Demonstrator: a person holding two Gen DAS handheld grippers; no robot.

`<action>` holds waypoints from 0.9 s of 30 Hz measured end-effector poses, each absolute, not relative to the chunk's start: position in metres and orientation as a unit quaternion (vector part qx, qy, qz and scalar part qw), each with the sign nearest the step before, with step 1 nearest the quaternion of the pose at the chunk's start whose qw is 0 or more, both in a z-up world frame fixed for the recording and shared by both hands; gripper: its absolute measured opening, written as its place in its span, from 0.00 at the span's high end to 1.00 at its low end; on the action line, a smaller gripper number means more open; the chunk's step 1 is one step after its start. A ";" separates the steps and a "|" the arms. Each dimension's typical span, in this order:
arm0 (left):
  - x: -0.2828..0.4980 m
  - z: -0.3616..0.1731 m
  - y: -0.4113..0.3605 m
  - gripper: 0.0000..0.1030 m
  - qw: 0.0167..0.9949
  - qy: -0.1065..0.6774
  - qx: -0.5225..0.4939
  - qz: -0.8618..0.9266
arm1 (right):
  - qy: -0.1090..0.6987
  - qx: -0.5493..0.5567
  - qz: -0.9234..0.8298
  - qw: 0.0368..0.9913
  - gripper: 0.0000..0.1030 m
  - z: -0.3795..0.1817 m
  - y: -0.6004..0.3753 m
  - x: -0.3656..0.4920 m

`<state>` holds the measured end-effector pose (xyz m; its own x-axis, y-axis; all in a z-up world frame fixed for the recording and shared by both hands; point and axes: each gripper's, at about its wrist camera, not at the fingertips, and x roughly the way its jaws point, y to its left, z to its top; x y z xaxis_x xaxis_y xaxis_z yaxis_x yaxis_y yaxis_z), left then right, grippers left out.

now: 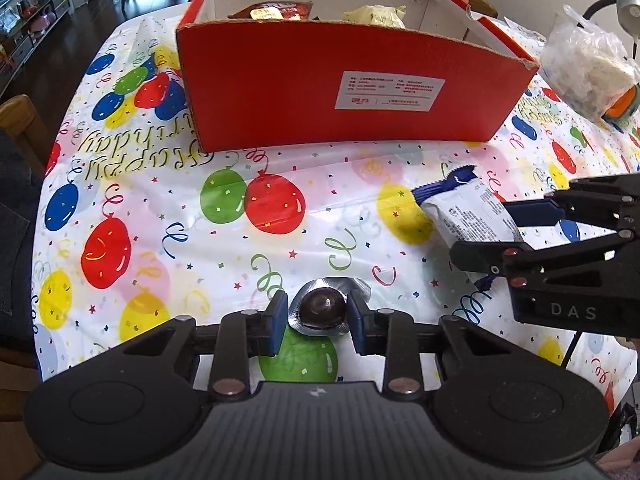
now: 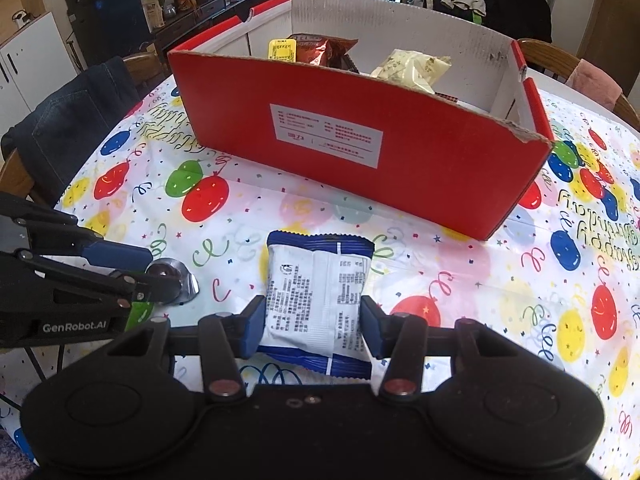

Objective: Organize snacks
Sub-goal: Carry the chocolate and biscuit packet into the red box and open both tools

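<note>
Left wrist view: the left gripper (image 1: 318, 316) has its blue pads pressed against both sides of a foil-cupped chocolate ball (image 1: 323, 307), which sits on the balloon tablecloth (image 1: 160, 208) right between the fingertips. The ball is round, so it has no real long axis; its foil cup opens upward, crinkled rim flaring ahead of the pads. The red cardboard box (image 1: 280, 92) stands well ahead of the claw, open top up, with packets already inside. To the right, the right gripper (image 1: 500, 236) reaches in over a white-and-blue snack packet (image 1: 468, 212).

Right wrist view: the right gripper's pads clamp the packet's (image 2: 316, 300) two long edges. The packet lies flat, seam side up, its long axis running straight ahead from the claw toward the box (image 2: 400, 184), crimped blue ends near and far.

Both pickups look secured, so the step in hand is grasping. Next, I judge, comes lifting each snack clear of the box's near wall before letting go inside.
</note>
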<state>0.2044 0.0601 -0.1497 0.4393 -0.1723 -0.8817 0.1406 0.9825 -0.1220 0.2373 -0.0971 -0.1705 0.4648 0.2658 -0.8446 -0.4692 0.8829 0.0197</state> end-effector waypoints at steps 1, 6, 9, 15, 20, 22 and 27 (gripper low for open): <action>0.204 -0.149 0.061 0.70 0.848 0.521 -0.017 -0.091 | 0.470 -0.107 0.216 0.849 0.53 -0.170 -0.098 0.236; 0.200 -0.143 0.064 0.70 0.850 0.520 -0.023 -0.085 | 0.471 -0.099 0.215 0.850 0.54 -0.165 -0.103 0.232; 0.198 -0.138 0.065 0.70 0.851 0.518 -0.029 -0.084 | 0.470 -0.093 0.214 0.851 0.53 -0.161 -0.105 0.229; 0.195 -0.121 0.068 0.70 0.859 0.504 -0.037 -0.084 | 0.456 -0.086 0.215 0.859 0.53 -0.146 -0.110 0.224; 0.197 -0.104 0.069 0.70 0.868 0.489 -0.038 -0.080 | 0.440 -0.078 0.213 0.869 0.53 -0.129 -0.116 0.222; 0.199 -0.097 0.069 0.70 0.871 0.483 -0.040 -0.081 | 0.435 -0.073 0.214 0.872 0.53 -0.122 -0.118 0.223; 0.206 -0.078 0.067 0.70 0.880 0.464 -0.042 -0.088 | 0.422 -0.067 0.211 0.879 0.53 -0.105 -0.122 0.230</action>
